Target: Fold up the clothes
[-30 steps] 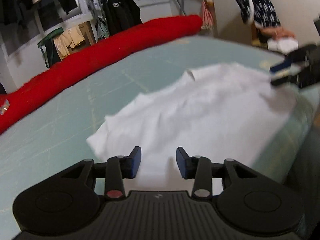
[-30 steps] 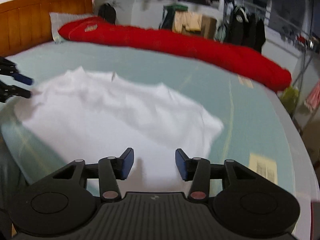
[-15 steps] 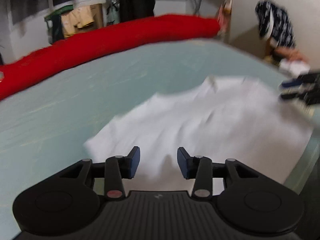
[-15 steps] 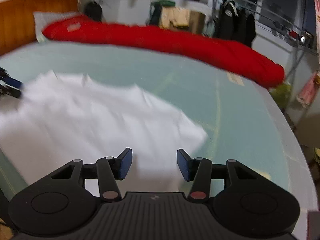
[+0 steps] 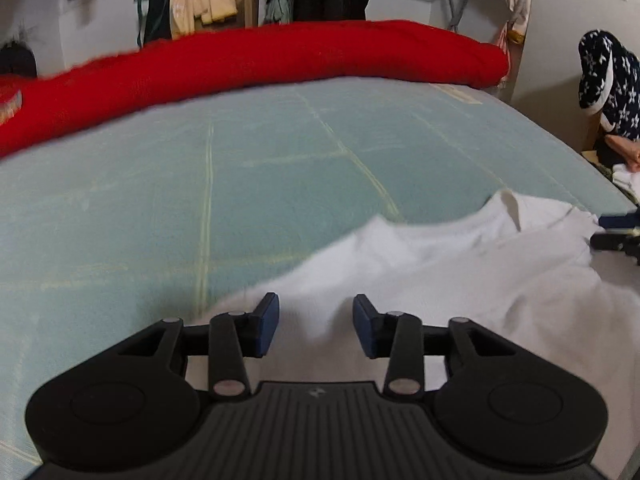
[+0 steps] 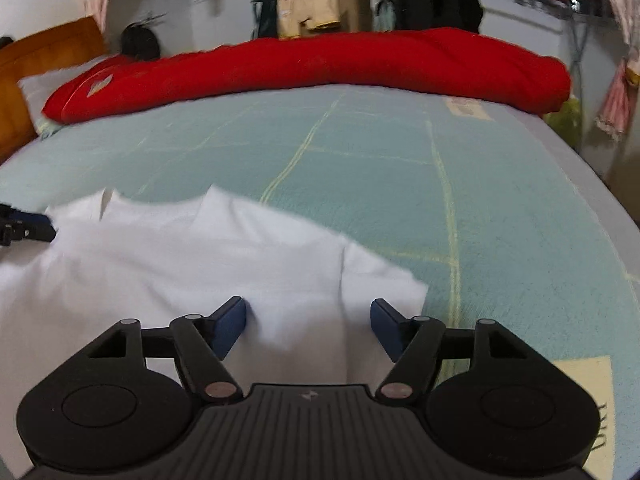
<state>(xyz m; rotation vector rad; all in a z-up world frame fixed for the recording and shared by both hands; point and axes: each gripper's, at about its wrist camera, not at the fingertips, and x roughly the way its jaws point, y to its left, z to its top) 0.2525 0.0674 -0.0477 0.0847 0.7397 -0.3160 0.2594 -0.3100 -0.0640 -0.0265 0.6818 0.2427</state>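
A white garment (image 5: 460,280) lies spread on the pale green bed (image 5: 240,184); it also shows in the right wrist view (image 6: 180,264). My left gripper (image 5: 316,326) is open and empty, low over the garment's left edge. My right gripper (image 6: 308,324) is open wide and empty, over the garment's right corner. The right gripper's tips show at the right edge of the left wrist view (image 5: 618,232); the left gripper's tips show at the left edge of the right wrist view (image 6: 24,226).
A long red quilt roll (image 5: 260,60) lies across the far side of the bed (image 6: 320,68). A wooden headboard (image 6: 40,56) stands at the left. Hanging clothes and boxes (image 6: 320,12) line the back wall. A dark patterned garment (image 5: 608,80) hangs at the right.
Both grippers have swung to face the far side of the bed and dropped lower over the garment's near edge. The right gripper's jaws have opened wider.
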